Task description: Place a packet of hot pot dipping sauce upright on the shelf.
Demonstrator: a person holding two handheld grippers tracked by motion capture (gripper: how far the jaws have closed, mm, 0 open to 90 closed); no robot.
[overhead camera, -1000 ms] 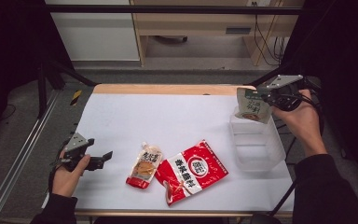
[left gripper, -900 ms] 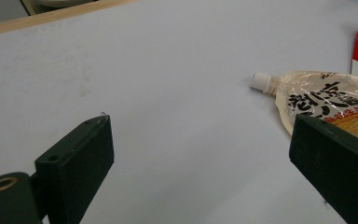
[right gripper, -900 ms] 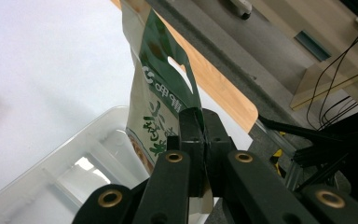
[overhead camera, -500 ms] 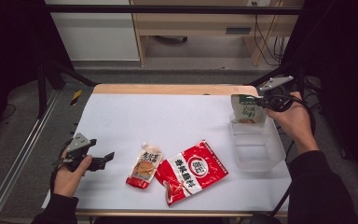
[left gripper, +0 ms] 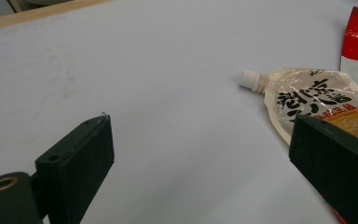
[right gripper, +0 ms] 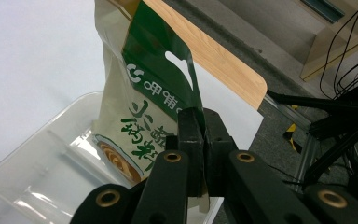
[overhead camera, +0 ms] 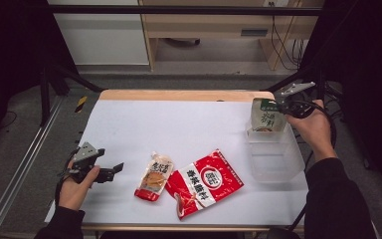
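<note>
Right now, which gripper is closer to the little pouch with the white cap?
Left. The left gripper sits open on the table just beside the pouch, jaws pointing at it. The right gripper is far across the table, holding a green bag over the clear tub.

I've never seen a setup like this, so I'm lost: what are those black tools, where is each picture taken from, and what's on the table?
A person holds hand-operated tongs in each hand. One camera looks down from above; the other two ride on the tongs. The right tongs are shut on a green pouch, holding it over a clear tray at the table's right edge. The left tongs are open and hold nothing. Nearby lie a spouted pouch and a red bag.
</note>
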